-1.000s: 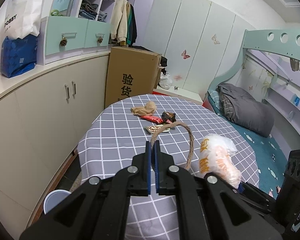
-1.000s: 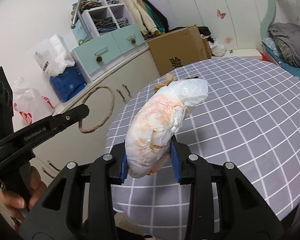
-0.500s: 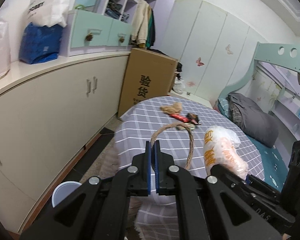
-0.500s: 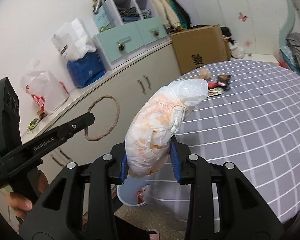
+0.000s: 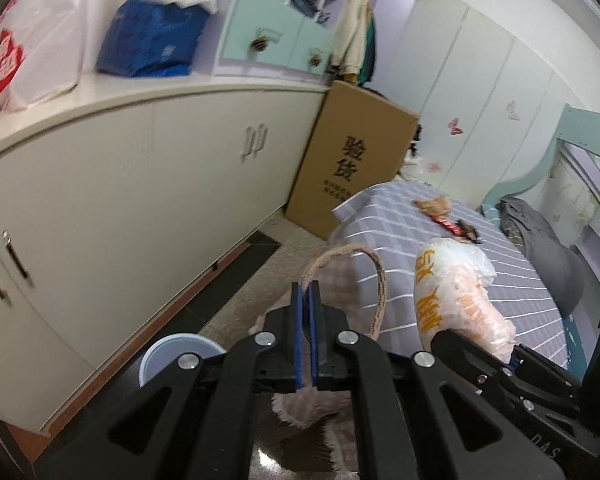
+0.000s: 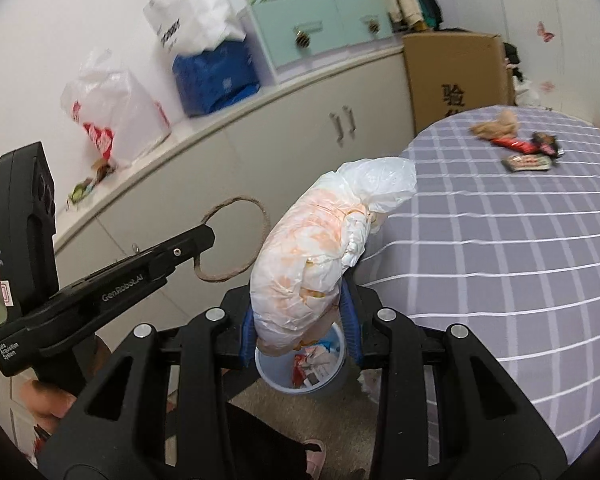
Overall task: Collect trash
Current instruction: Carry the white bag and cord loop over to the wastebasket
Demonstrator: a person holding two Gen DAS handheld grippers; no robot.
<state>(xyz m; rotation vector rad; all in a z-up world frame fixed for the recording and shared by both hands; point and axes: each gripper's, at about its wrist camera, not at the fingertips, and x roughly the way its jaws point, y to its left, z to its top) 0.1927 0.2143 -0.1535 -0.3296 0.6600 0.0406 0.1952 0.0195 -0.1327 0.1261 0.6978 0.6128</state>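
Note:
My left gripper [image 5: 309,292] is shut on a loop of brown twine [image 5: 374,276], which curls up and right of its tips; the same twine loop [image 6: 236,240] hangs from that gripper [image 6: 204,240] in the right wrist view. My right gripper [image 6: 300,320] is shut on a crumpled white plastic bag with orange print [image 6: 320,248], also seen as the plastic bag [image 5: 452,288] at the right of the left wrist view. Directly below the bag stands a pale blue trash bin [image 6: 306,364] holding wrappers. The bin's rim [image 5: 176,354] peeks out left of my left gripper.
A round table with a grey checked cloth [image 6: 500,240] carries a tan rag [image 6: 496,126] and snack wrappers [image 6: 528,152]. Cream cabinets [image 5: 120,208] run along the left, a cardboard box [image 5: 352,168] stands beyond, and a bed [image 5: 548,240] lies at the right. A pinkish rug [image 5: 308,404] lies below.
Both grippers have swung left off the table edge toward the floor by the cabinets, carrying twine and bag. The blue bin has come into view under the bag.

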